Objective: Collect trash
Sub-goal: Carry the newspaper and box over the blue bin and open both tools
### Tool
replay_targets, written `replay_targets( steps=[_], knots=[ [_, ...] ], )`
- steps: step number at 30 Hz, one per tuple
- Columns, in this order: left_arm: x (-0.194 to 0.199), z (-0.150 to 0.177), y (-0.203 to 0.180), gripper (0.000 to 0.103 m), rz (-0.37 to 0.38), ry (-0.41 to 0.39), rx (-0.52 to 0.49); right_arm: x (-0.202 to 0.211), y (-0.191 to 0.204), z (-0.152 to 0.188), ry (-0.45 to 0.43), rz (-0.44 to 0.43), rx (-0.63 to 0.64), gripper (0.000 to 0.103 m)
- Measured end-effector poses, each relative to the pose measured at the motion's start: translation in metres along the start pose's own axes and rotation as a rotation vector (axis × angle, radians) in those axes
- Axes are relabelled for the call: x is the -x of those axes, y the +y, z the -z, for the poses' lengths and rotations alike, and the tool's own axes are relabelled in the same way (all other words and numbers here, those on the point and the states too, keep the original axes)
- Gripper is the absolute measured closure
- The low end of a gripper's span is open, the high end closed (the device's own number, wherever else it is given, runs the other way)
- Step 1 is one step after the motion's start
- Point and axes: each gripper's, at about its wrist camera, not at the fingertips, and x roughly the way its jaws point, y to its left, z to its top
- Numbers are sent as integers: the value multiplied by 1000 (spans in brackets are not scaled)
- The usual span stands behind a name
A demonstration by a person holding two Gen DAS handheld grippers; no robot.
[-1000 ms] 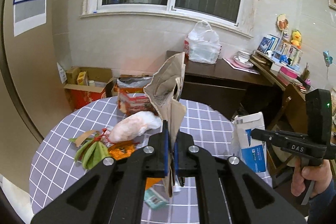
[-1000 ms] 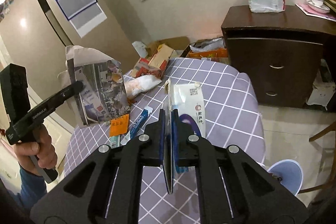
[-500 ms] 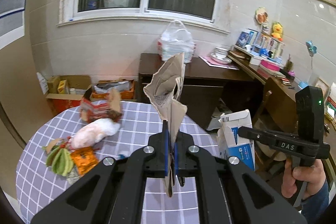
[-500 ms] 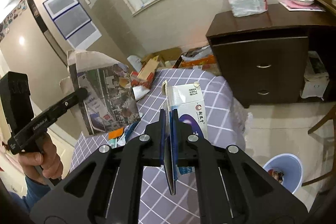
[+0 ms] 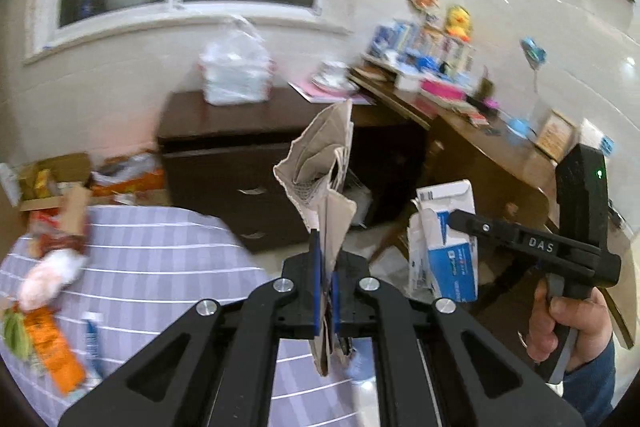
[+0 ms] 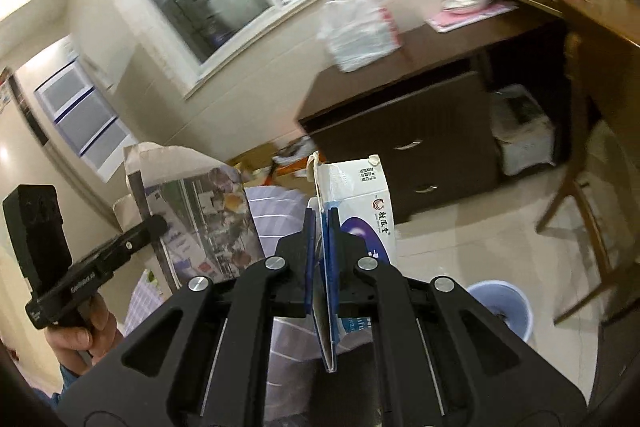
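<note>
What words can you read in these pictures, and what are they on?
"DAS": on the right claw.
"Gerbiaot AI", roughly, blurred: on the left claw.
Chinese brand characters beside a round logo on the white and blue carton: too blurred to read.
Newspaper print: too small.

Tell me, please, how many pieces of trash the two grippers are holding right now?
2. The left gripper pinches a folded paper bag; the right gripper pinches a flattened blue and white box. More trash lies on the table.
</note>
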Motion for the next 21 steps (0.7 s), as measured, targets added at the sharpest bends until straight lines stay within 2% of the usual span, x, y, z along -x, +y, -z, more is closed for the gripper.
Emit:
replay_targets(
  steps=[5, 12, 14, 15, 16, 17, 18, 20, 21],
  knots=[
    [-57, 13, -38, 100, 57, 109, -36, -1, -47, 10, 25, 77, -80, 97],
    [-128, 35, -69, 99, 84, 255, -69, -23, -96, 34, 91, 131, -162, 96],
    [-154, 43, -74, 92, 85, 318, -82, -33, -116, 40, 115, 155, -211, 93],
    [-163, 45, -75, 84, 84, 346, -84, -40, -127, 44, 140, 167, -246, 83],
    [-175, 51, -76, 52, 74, 381, -89, -42, -134, 47, 151, 175, -269, 71],
    [-180, 53, -76, 26, 51, 392, -90, -44, -141, 51, 154, 187, -295, 34],
    [-184, 54, -75, 22, 31, 382, -87, -45, -148, 55, 149, 195, -317, 26],
    [-182, 54, -72, 22, 35, 366, -81, -43, -151, 59, 145, 195, -333, 26],
    [-180, 53, -70, 22, 40, 364, -77, -41, -153, 61, 144, 197, -337, 22]
  ],
)
